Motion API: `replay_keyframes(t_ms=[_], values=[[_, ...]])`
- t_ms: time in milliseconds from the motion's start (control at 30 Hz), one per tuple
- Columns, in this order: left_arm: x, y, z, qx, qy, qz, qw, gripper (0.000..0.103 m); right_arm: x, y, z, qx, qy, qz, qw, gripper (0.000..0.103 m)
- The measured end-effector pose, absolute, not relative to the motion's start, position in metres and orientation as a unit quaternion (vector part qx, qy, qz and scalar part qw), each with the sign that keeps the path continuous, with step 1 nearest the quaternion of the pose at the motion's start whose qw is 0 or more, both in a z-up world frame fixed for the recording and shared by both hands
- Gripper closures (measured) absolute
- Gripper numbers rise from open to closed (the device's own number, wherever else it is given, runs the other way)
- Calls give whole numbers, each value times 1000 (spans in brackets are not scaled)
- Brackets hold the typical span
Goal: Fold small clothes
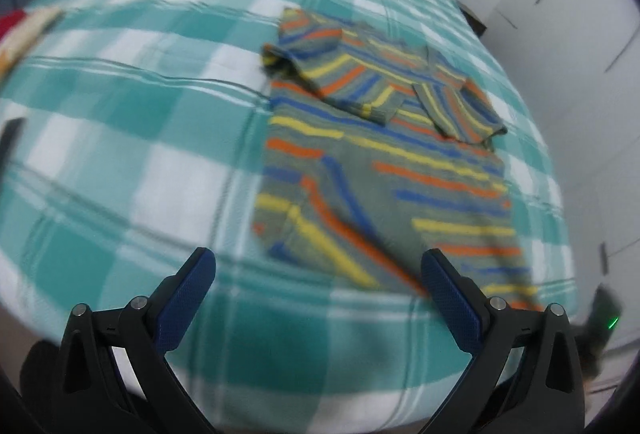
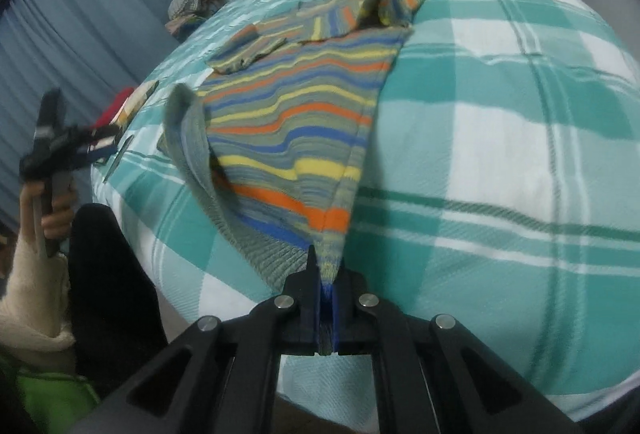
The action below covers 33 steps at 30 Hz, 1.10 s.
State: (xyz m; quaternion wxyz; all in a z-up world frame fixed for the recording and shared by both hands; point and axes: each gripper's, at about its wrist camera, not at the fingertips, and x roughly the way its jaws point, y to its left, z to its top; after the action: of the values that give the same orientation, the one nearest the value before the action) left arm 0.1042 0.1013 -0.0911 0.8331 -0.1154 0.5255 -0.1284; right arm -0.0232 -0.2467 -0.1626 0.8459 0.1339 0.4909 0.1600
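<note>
Much of what you see from the left wrist is smeared by blur, so the sweater (image 1: 384, 162) shows only as grey knit with orange, yellow and blue stripes, right of centre, its sleeves folded in across the chest near the top. Its lower right corner runs behind the right-hand finger of your left gripper (image 1: 320, 266), and you cannot tell where the hem ends there. That gripper is released, its blue pads wide apart over the checked bedspread (image 1: 120, 106), nothing between them. At the lower right edge a dark device with a green light (image 1: 612, 322) is too blurred to identify. From the right wrist the picture is clearer: your right gripper (image 2: 326, 274) is clenched on a hem corner of the sweater (image 2: 296, 114), which is pulled up off the bedspread (image 2: 500, 162) into a taut peak, while the hem's other side curls over at centre left, showing plain grey. The pinched cloth hides the pads' inner faces. At the left edge your hand (image 2: 56, 210), in a cream sleeve (image 2: 28, 298), holds the other gripper in front of a blue curtain (image 2: 80, 26). A heap of clothes (image 2: 192, 6) sits at the upper left.
</note>
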Motion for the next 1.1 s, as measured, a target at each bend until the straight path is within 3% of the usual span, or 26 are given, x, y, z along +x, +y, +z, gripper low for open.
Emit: replay_keyframes(t_ms=[100,400,500,567,600,633,667,933,1100], values=[[141,91,-95,-104,532,-158,826,1,-22,-241,-174,155,481,156,849,99],[186,48,-128,86,549,-252,792,4,-31,-260,-176,192,466,136,853,99],[190,45,-134,83,556,-266,783,33,-30,-257,-177,185,468,133,854,99],[191,47,-138,74,562,-274,777,64,-29,-256,-177,185,469,133,853,99],[192,47,-140,69,562,-280,775,73,-28,-257,-177,186,469,132,853,99],[190,47,-141,65,560,-294,772,94,-28,-256,-177,186,469,132,853,99],[188,48,-140,63,555,-305,771,98,-28,-257,-177,187,468,130,854,99],[95,78,-67,77,465,-417,777,100,-28,-259,-158,182,460,136,858,99],[8,94,-54,164,455,-437,759,98,-28,-258,-144,169,465,149,856,99]])
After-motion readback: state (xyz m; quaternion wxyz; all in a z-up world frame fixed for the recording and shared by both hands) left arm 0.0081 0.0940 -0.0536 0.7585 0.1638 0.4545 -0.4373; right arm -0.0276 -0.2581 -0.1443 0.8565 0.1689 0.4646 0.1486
